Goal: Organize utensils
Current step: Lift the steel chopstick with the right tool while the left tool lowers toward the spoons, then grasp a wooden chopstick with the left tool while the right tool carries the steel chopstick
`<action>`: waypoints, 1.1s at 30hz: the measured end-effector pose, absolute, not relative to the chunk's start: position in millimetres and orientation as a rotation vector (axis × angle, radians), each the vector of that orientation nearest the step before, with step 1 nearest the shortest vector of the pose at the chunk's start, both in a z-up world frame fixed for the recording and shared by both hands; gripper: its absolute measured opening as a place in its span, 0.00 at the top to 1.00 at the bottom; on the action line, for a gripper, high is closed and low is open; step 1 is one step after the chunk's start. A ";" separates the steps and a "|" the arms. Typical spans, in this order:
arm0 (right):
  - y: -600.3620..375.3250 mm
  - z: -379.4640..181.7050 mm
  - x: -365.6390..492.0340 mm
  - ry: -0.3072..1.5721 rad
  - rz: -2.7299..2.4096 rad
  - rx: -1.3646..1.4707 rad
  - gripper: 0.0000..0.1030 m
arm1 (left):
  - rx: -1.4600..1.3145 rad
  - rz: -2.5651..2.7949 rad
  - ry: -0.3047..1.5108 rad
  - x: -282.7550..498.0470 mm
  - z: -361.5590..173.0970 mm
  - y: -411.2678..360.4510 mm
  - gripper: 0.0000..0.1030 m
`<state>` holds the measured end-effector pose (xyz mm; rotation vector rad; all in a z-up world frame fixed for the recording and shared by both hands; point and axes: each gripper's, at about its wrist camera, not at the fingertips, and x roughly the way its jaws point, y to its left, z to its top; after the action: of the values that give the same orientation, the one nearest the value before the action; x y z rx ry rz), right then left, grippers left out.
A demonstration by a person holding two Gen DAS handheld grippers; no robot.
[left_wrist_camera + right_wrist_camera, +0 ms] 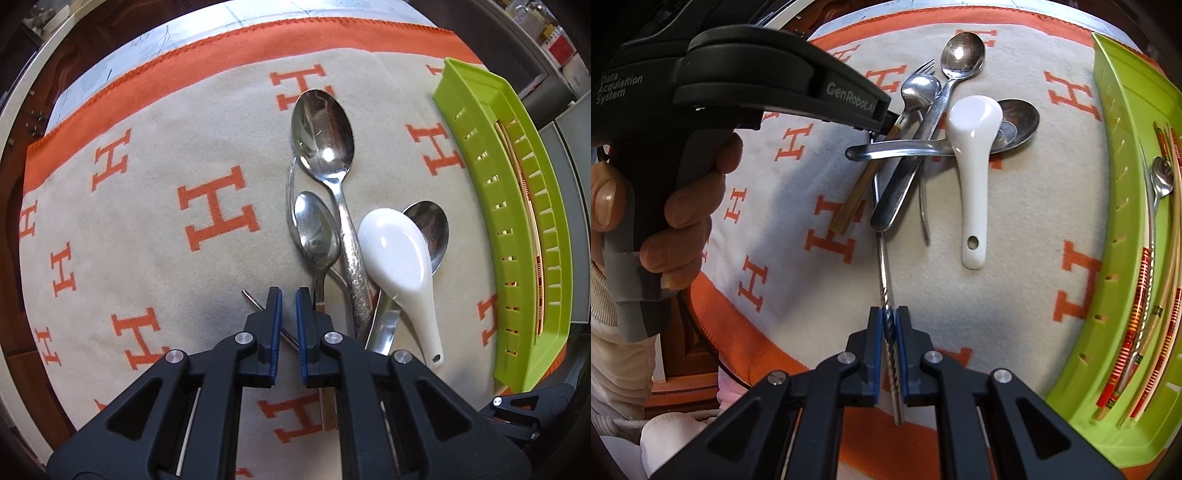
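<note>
On the H-patterned cloth lies a pile of cutlery: a large steel spoon point(321, 125), a wooden-handled spoon point(316, 232), a fork point(923, 68), a white ceramic spoon point(395, 254) and another steel spoon point(430, 229) under it. My right gripper point(889, 312) is shut on a twisted metal chopstick point(884, 266) that runs away under the pile. My left gripper point(289, 301) points down at that chopstick's far end point(251, 297), beside the wooden-handled spoon. Its pads are almost together. The chopstick passes beneath its fingers, and I see nothing pinched between them.
A green slotted tray point(1123, 110) stands along the right edge of the cloth and holds several chopsticks and a small spoon point(1161, 177). A hand point(687, 206) grips the left gripper's handle at the left of the right wrist view. Dark wooden furniture lies beyond the cloth's orange border.
</note>
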<state>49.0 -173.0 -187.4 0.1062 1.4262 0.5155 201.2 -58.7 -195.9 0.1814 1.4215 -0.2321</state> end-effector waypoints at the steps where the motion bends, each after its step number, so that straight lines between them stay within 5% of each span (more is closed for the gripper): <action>1: -174.3 -187.2 48.3 1.427 0.516 0.107 0.92 | 0.175 -0.232 1.427 201.1 -196.2 -57.5 0.92; 10: -176.9 -185.6 55.3 1.434 0.524 0.132 0.90 | 0.071 -0.259 1.505 212.1 -197.4 -39.7 0.77; 33: -179.6 -184.7 57.7 1.431 0.523 0.141 0.90 | -0.026 -0.238 1.495 197.3 -194.1 -47.6 0.82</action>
<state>57.7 -179.6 -184.7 0.1415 1.4311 0.5230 197.3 -47.6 -194.1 -0.0263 1.4948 -0.2381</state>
